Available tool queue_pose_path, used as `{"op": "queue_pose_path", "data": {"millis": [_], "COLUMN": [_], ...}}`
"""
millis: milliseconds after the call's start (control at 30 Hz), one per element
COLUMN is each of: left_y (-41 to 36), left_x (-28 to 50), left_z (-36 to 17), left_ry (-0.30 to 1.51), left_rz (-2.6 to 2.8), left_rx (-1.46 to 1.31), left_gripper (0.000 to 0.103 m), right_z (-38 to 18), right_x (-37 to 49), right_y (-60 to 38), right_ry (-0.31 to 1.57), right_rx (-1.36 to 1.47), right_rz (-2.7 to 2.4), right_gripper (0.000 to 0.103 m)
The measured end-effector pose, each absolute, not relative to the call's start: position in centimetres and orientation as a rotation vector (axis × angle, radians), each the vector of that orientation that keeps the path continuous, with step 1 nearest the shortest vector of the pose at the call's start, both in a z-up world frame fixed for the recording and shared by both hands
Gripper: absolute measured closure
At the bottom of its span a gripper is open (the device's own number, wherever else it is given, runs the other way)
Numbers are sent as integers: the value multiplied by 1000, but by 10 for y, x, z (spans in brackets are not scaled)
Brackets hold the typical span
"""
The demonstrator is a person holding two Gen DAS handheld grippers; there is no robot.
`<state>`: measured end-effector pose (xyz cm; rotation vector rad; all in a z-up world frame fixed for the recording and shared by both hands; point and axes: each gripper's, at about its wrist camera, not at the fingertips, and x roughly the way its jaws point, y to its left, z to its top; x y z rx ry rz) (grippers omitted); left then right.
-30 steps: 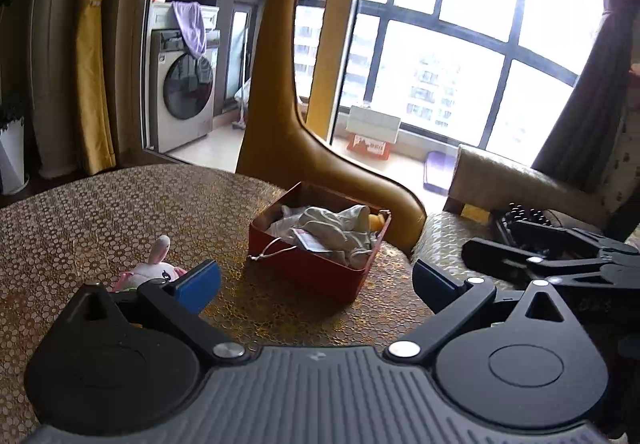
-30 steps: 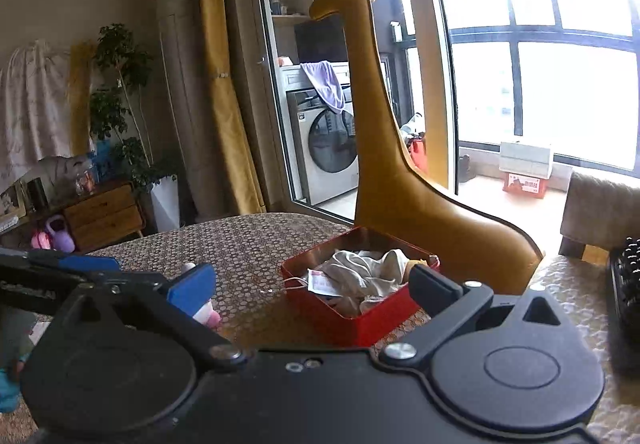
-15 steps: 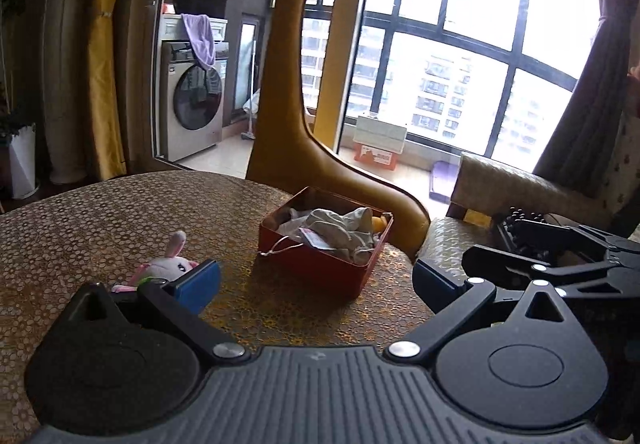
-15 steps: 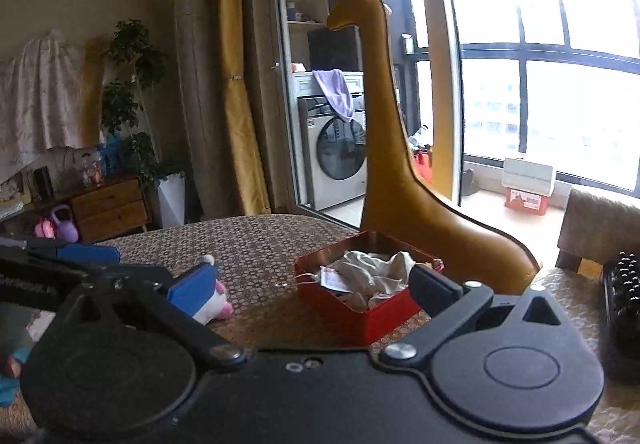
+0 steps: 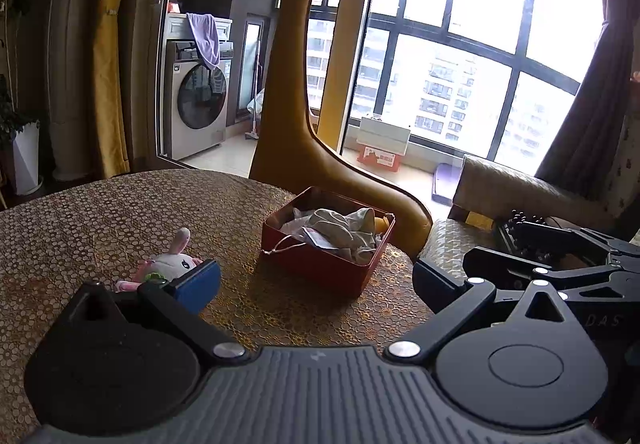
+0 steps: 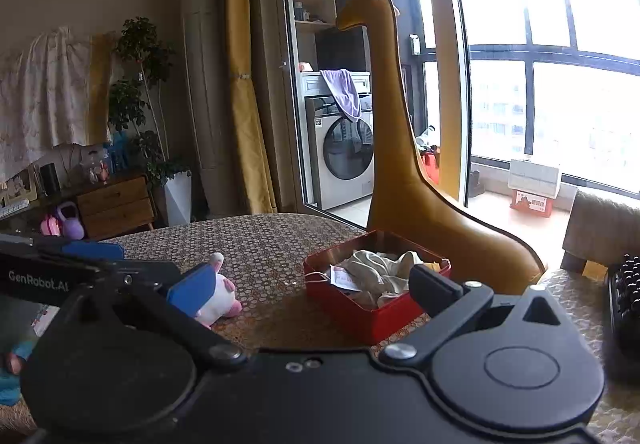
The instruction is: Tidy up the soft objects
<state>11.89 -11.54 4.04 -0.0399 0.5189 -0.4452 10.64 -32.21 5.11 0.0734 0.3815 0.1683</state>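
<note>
Gaping wide, both grippers (image 5: pixel 316 278) (image 6: pixel 310 282) hold nothing (plush rabbit (image 5: pixel 168 264) beside).

Each claw (image 5: pixel 316 280) was matte black with blue finger pads (image 5: pixel 198 284), silver pivot screws and a ribbed grey housing; the left one's side read "GenRobot.AI".

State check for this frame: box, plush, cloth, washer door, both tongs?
Box: lidless, upright, holding cloth.
Cloth: crumpled inside the box.
Plush: lying on the table, outside the box.
Washer door: closed.
Left tongs: open, empty.
Right tongs: open, empty.
</note>
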Motion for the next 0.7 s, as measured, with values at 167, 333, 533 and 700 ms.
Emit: {"op": "queue_pose_path", "data": {"millis": [167, 333, 533, 700], "left_y": [-115, -111, -113, -112], "left_x": [118, 117, 115, 115], "left_z": [40, 37, 38, 35], "left_ry": [521, 523, 509, 521], "left_rz": [-442, -445, -430, -435], "left_rx": [-44, -50, -27, -29], "left_gripper": [0, 0, 0, 0], "right_z": [51, 50, 49, 47], "right_x": [105, 103, 103, 101], "right_y": [-323, -323, -323, -321], "right_ry": [384, 385, 388, 394], "right_rx": [77, 79, 81, 81], "right_rz": [174, 175, 178, 180], "right_gripper": [0, 0, 0, 0]}}
